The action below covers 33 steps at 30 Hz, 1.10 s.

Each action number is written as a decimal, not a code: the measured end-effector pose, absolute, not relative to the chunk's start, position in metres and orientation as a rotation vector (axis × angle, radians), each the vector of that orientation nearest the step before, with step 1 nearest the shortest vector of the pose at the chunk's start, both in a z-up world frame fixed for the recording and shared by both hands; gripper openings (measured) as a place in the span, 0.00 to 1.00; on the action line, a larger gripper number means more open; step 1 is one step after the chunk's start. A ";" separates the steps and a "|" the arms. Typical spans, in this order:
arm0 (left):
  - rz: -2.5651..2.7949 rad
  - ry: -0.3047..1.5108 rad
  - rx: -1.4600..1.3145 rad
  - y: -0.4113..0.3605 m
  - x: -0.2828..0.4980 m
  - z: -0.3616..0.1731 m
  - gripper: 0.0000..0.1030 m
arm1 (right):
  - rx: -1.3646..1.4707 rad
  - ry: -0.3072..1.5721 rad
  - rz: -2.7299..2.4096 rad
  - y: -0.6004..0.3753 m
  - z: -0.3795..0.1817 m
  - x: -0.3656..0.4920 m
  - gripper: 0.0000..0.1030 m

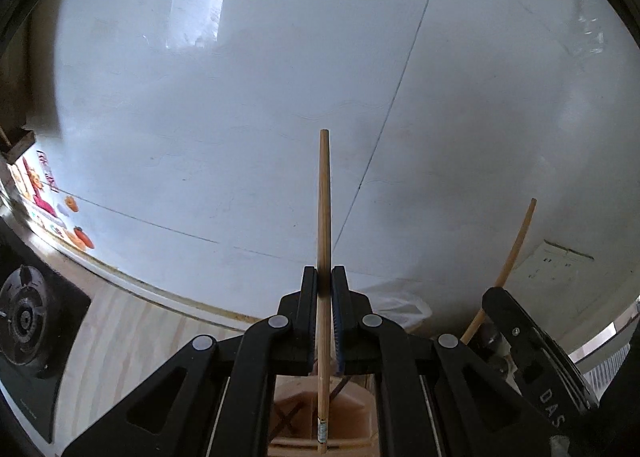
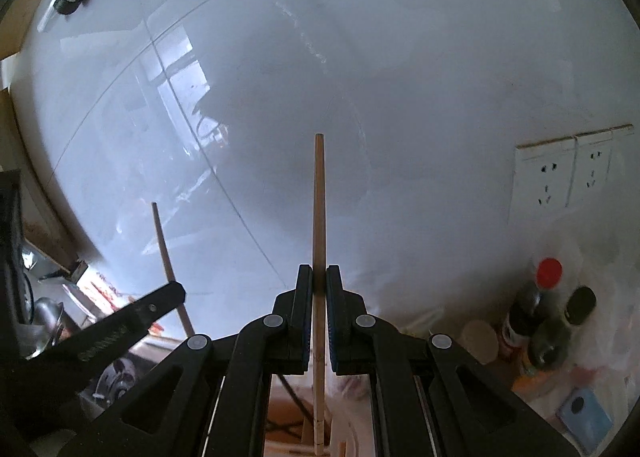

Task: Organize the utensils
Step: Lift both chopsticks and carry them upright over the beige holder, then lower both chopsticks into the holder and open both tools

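You have one wooden chopstick in each gripper. The left gripper (image 1: pixel 325 277) has its jaws pressed nearly together on a chopstick (image 1: pixel 324 197), which stands up past the fingertips toward the white tiled wall (image 1: pixel 240 97). The right gripper (image 2: pixel 319 277) holds its own chopstick (image 2: pixel 319 197) the same way, jaws clamped tight on the shaft. Each wrist view also catches the other gripper off to the side with its stick slanting upward, so the two are near each other but apart.

I judge the task to be midway for this pair: both chopsticks are lifted off the table and neither has been put down anywhere. What looks like a light wooden holder (image 1: pixel 320 417) sits below the left jaws, mostly hidden, so you cannot tell what it already contains.

As for writing, the letters "DAS" show on the right gripper's side in the left view. A stove burner (image 1: pixel 24 317), wall sockets (image 2: pixel 564 173) and bottles (image 2: pixel 532 309) are visible, their labels too blurred to read.
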<state>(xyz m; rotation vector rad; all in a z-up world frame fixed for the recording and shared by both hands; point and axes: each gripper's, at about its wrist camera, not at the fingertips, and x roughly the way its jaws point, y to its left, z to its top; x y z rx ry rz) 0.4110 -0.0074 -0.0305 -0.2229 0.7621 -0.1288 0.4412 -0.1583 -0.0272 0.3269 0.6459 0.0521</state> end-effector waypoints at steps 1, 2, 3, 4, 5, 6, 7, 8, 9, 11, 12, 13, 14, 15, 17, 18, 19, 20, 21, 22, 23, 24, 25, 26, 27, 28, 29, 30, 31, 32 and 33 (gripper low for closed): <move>-0.132 0.762 -0.224 -0.008 0.414 -0.033 0.04 | 0.325 0.644 0.055 -0.160 -0.028 0.442 0.07; -0.135 0.760 -0.223 -0.009 0.417 -0.035 0.04 | 0.325 0.645 0.057 -0.160 -0.030 0.444 0.07; -0.135 0.761 -0.212 -0.011 0.420 -0.038 0.04 | 0.328 0.641 0.056 -0.160 -0.032 0.446 0.07; -0.134 0.761 -0.205 -0.013 0.421 -0.040 0.04 | 0.327 0.642 0.060 -0.159 -0.036 0.448 0.07; -0.137 0.761 -0.202 -0.015 0.422 -0.041 0.04 | 0.325 0.644 0.066 -0.158 -0.039 0.448 0.07; -0.137 0.764 -0.196 -0.016 0.423 -0.045 0.04 | 0.324 0.647 0.067 -0.156 -0.042 0.450 0.07; -0.137 0.766 -0.190 -0.016 0.423 -0.047 0.04 | 0.323 0.651 0.071 -0.155 -0.046 0.451 0.07; -0.138 0.768 -0.188 -0.016 0.423 -0.048 0.04 | 0.320 0.654 0.076 -0.155 -0.049 0.451 0.07; -0.142 0.775 -0.186 -0.016 0.423 -0.051 0.04 | 0.316 0.653 0.080 -0.154 -0.052 0.450 0.07; -0.143 0.780 -0.183 -0.016 0.422 -0.053 0.04 | 0.310 0.652 0.090 -0.152 -0.055 0.448 0.07; -0.149 0.786 -0.183 -0.015 0.422 -0.056 0.04 | 0.304 0.652 0.091 -0.151 -0.056 0.447 0.07; -0.151 0.793 -0.184 -0.015 0.422 -0.057 0.04 | 0.305 0.652 0.098 -0.150 -0.057 0.446 0.07; -0.154 0.799 -0.186 -0.013 0.421 -0.059 0.04 | 0.303 0.653 0.100 -0.152 -0.056 0.446 0.07; -0.157 0.802 -0.186 -0.013 0.421 -0.060 0.04 | 0.297 0.657 0.099 -0.151 -0.057 0.445 0.07; -0.166 0.810 -0.186 -0.012 0.418 -0.062 0.04 | 0.297 0.663 0.102 -0.156 -0.057 0.443 0.07; -0.173 0.817 -0.189 -0.012 0.417 -0.062 0.04 | 0.295 0.669 0.103 -0.156 -0.059 0.442 0.07; -0.180 0.826 -0.189 -0.011 0.416 -0.063 0.05 | 0.294 0.672 0.104 -0.156 -0.060 0.441 0.07; -0.193 0.847 -0.187 -0.010 0.415 -0.063 0.05 | 0.292 0.676 0.107 -0.156 -0.061 0.440 0.07; -0.204 0.864 -0.193 -0.010 0.413 -0.063 0.05 | 0.288 0.689 0.119 -0.155 -0.062 0.439 0.07; -0.218 0.878 -0.201 -0.009 0.411 -0.061 0.06 | 0.286 0.707 0.138 -0.154 -0.063 0.439 0.07; -0.235 0.890 -0.208 -0.008 0.409 -0.059 0.07 | 0.286 0.735 0.157 -0.153 -0.064 0.439 0.07; -0.245 0.903 -0.202 -0.007 0.403 -0.052 0.11 | 0.286 0.751 0.164 -0.155 -0.064 0.438 0.07; -0.240 0.907 -0.196 -0.005 0.399 -0.048 0.18 | 0.286 0.780 0.185 -0.155 -0.064 0.436 0.08; -0.232 0.901 -0.189 0.000 0.392 -0.041 0.26 | 0.286 0.793 0.195 -0.155 -0.064 0.435 0.09; -0.224 0.890 -0.184 0.002 0.384 -0.035 0.47 | 0.286 0.806 0.205 -0.157 -0.062 0.432 0.16; -0.216 0.879 -0.182 0.005 0.378 -0.029 0.69 | 0.288 0.809 0.206 -0.160 -0.059 0.428 0.31; -0.205 0.865 -0.180 0.009 0.371 -0.025 0.76 | 0.290 0.807 0.202 -0.162 -0.056 0.423 0.39; -0.190 0.851 -0.171 0.013 0.363 -0.020 0.85 | 0.295 0.799 0.195 -0.167 -0.052 0.417 0.46; -0.176 0.843 -0.157 0.016 0.353 -0.016 0.88 | 0.305 0.797 0.173 -0.173 -0.047 0.408 0.47; -0.165 0.837 -0.149 0.018 0.346 -0.014 0.90 | 0.313 0.799 0.162 -0.177 -0.045 0.403 0.47; -0.146 0.829 -0.140 0.021 0.334 -0.012 0.99 | 0.321 0.803 0.144 -0.182 -0.043 0.396 0.50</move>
